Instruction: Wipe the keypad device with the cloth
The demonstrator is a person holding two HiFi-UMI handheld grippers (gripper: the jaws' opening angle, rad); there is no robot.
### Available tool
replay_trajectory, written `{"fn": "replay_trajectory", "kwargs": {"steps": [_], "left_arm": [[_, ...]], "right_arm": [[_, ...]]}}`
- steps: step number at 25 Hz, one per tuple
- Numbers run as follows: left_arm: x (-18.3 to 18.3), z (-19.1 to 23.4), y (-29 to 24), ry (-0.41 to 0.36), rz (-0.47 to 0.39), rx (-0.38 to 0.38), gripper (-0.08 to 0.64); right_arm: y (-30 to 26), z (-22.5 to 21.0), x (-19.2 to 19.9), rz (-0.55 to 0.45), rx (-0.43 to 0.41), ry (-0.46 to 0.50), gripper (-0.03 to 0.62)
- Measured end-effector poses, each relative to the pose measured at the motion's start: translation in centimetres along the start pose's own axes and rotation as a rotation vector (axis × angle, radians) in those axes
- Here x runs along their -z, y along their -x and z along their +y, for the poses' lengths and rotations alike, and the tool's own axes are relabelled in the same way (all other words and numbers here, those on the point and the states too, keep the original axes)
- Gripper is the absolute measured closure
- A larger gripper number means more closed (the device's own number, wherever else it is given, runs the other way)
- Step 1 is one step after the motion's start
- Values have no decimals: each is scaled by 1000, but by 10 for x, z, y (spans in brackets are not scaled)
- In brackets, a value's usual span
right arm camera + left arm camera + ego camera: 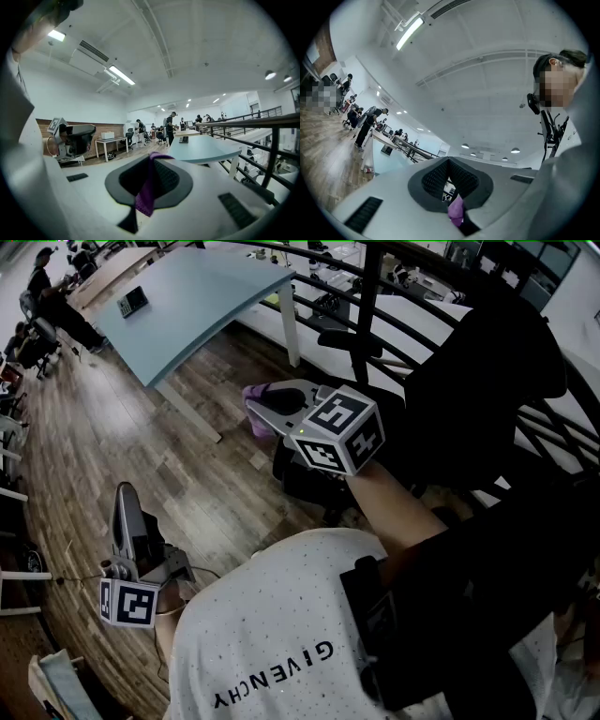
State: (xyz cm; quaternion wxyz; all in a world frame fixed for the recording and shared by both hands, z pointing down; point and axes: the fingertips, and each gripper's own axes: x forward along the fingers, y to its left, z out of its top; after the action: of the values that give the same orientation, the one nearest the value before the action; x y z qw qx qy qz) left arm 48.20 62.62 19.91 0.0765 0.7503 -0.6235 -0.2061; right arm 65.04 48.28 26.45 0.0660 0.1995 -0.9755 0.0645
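right claw point(151, 159) clamped on purple cloth point(144, 199), left claw point(449, 161) closed

**Three cameras, placed against the pale blue table point(197, 287)**

The head view looks steeply down from over the person's point(272, 643) chest. The table lies far off at upper left, with the right gripper point(267, 401) and left gripper point(125, 498) nearer than it. The right gripper view sits low and roughly level, facing the table point(201, 149) from well short of it, with its own jaws and the pinched cloth point(147, 187) close in the foreground. The left gripper view tilts up at the ceiling point(478, 93), with the table point(384, 159) small at lower left. All three views share the table, and the right gripper view also catches the left gripper point(70, 133), well to the table's left.
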Motion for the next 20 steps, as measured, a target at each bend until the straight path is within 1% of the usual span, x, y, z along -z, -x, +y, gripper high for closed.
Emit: {"fn": "replay_trajectory", "kwargs": {"steps": [4, 9, 13, 16, 20], "left_arm": [[3, 2, 1, -4, 4, -7, 560], [8, 11, 6, 12, 6, -37, 560], [17, 18, 5, 9, 39, -45, 560], [26, 33, 2, -3, 73, -67, 560], [25, 65, -15, -11, 99, -83, 560]], "right_arm": [[-1, 1, 2, 4, -5, 0, 571], [-5, 3, 9, 24, -16, -4, 571], [-10, 2, 14, 27, -20, -37, 569], [-21, -1, 19, 33, -20, -62, 569], [-53, -10, 17, 50, -15, -61, 569]]}}
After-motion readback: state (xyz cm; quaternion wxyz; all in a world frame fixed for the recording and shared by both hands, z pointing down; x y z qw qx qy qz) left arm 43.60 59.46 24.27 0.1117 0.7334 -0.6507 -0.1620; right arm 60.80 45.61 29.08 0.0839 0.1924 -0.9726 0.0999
